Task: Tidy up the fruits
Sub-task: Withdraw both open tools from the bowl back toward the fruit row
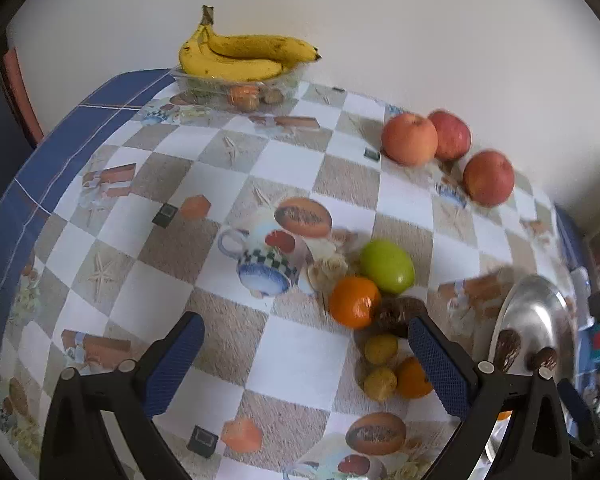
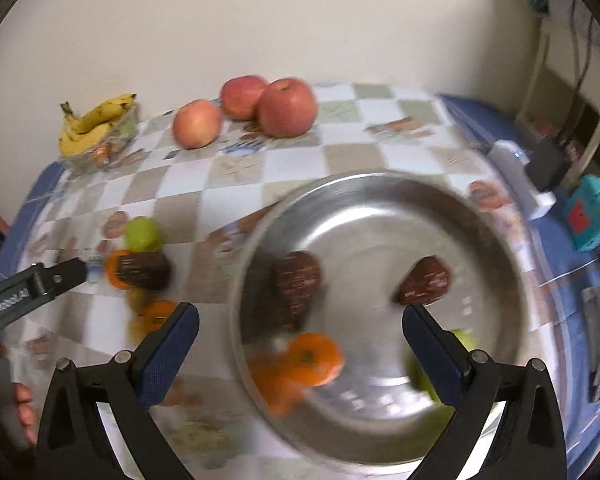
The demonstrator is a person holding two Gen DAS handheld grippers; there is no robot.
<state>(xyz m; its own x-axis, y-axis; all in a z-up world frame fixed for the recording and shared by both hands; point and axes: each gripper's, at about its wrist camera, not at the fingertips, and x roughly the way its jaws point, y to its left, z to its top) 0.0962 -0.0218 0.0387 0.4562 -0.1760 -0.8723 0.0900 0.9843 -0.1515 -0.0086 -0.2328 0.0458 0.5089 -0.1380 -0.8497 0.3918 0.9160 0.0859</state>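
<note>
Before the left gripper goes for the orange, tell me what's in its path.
Nothing visible blocks it: the left gripper is open, with bare tablecloth up to the orange. A brown fruit touches the orange's right side.

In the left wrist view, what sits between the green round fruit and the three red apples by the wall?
No object: only bare checked tablecloth between the green fruit and red apples.

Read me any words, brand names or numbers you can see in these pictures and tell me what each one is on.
"GenRobot.AI", roughly, since the small print is blurred: white letters on the left gripper, seen from the right wrist.
Red patch on the teal device: too blurred to read.
Small dark squares printed on the tablecloth: too small to read.
No readable text on the metal bowl or the fruit.
</note>
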